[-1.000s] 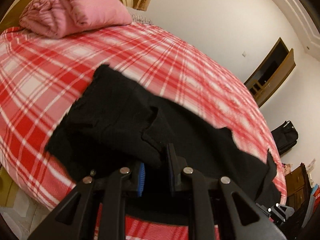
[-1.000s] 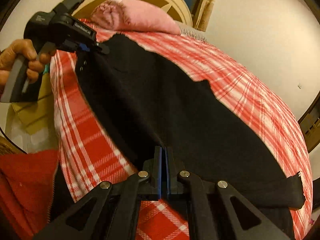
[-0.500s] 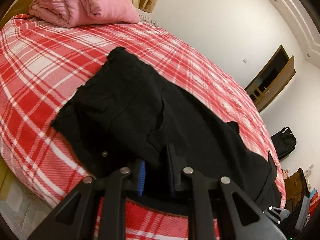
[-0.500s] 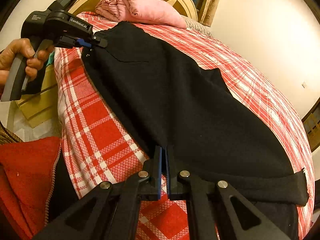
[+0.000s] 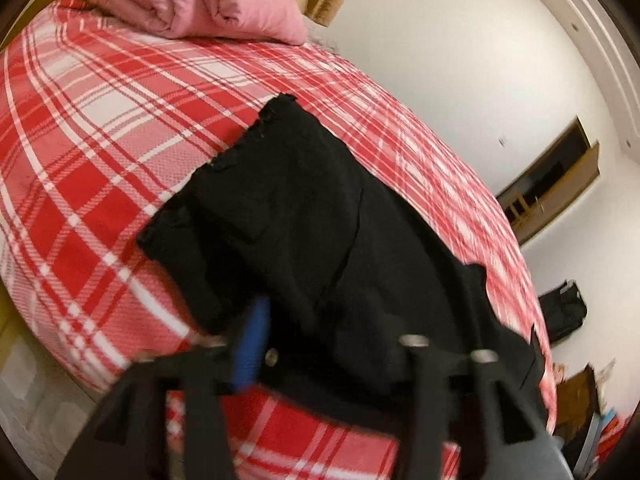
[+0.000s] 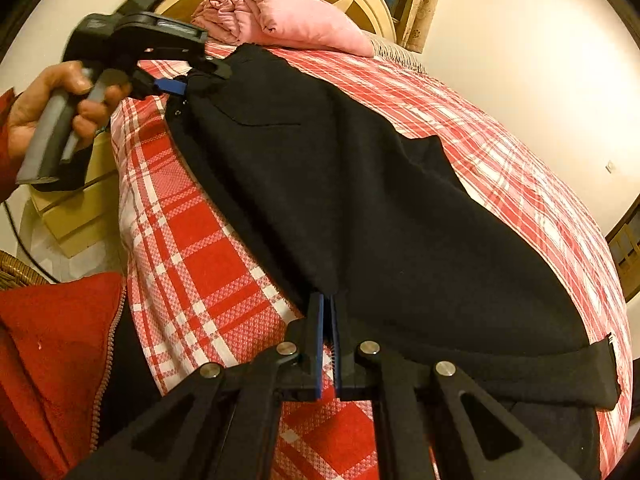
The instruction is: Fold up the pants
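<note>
From the left wrist view, the left claw has just been opening. Its jaws stand wide apart, and the black pants lie between them, but the pads do not press on the cloth. The picture is blurry here. The pants lie flat on the red checked bed, with their top edge pointing toward the pink pillow. Now that this claw has let go, the corner near it could flop or slide off the bed edge. Then the fold would come out crooked.

From the right wrist view, the right claw is squeezed tight on the edge of the pants, far from the pink pillow. The left claw sits at the waist, near the pillow, held by a hand. If the right claw pulls now, with the other end loose, I think the whole pants could drag across the bed and bunch up.
</note>
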{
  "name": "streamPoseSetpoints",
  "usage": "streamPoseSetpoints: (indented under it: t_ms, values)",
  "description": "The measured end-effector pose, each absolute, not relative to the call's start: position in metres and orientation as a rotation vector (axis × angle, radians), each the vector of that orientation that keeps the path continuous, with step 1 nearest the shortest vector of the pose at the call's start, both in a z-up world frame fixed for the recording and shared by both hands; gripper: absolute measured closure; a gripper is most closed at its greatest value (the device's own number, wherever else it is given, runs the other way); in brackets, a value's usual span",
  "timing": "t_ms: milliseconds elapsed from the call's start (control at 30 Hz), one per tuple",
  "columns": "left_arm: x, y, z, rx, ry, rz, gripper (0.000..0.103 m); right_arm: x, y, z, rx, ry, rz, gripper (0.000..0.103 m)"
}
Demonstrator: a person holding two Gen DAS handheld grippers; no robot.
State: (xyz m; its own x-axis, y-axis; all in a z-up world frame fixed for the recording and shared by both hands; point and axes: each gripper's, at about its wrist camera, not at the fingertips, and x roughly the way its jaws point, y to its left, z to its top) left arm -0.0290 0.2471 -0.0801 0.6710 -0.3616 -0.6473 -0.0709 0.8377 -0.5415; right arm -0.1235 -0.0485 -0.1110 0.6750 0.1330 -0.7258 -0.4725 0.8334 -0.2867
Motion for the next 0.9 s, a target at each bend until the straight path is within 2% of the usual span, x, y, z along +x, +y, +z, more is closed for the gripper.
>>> streamPoseSetpoints:
  t_ms: [100,167,200,333,533,567,633,700,733,767,800,833,900]
  values:
    - [-0.018,0.241,-0.081,-0.593,0.826,-0.162,0.041,-0.124,-0.050,-0.101,-0.458,0.756,0.362,0.100]
    - [-0.014,0.237,-0.080,-0.614,0.816,-0.165,0.059,-0.127,-0.051,-0.092,-0.449,0.744,0.374,0.100]
    - [-0.014,0.236,-0.078,-0.620,0.816,-0.179,0.087,-0.129,-0.051,-0.088,-0.449,0.741,0.382,0.100]
    - [-0.024,0.234,-0.065,-0.587,0.767,-0.205,0.093,-0.135,-0.051,-0.093,-0.471,0.759,0.400,0.100]
    - [-0.041,0.239,-0.072,-0.504,0.763,-0.178,0.093,-0.131,-0.046,-0.122,-0.499,0.760,0.363,0.099]
    - [-0.038,0.239,-0.076,-0.495,0.775,-0.165,0.092,-0.133,-0.045,-0.122,-0.500,0.740,0.352,0.099]
    - [-0.031,0.237,-0.088,-0.452,0.821,-0.106,0.081,-0.133,-0.045,-0.120,-0.498,0.743,0.342,0.097]
    - [-0.032,0.239,-0.089,-0.465,0.815,-0.098,0.078,-0.130,-0.050,-0.113,-0.446,0.770,0.345,0.095]
    - [-0.032,0.240,-0.086,-0.456,0.825,-0.085,0.069,-0.129,-0.057,-0.103,-0.378,0.783,0.361,0.093]
    - [-0.034,0.242,-0.084,-0.450,0.832,-0.083,0.069,-0.128,-0.067,-0.091,-0.298,0.784,0.379,0.093]
    - [-0.035,0.243,-0.080,-0.443,0.841,-0.070,0.063,-0.127,-0.077,-0.081,-0.232,0.776,0.386,0.092]
    - [-0.038,0.245,-0.074,-0.410,0.841,-0.011,0.053,-0.126,-0.098,-0.064,-0.130,0.752,0.381,0.089]
    - [-0.049,0.246,-0.057,-0.311,0.781,0.105,0.041,-0.121,-0.131,-0.041,-0.037,0.710,0.322,0.067]
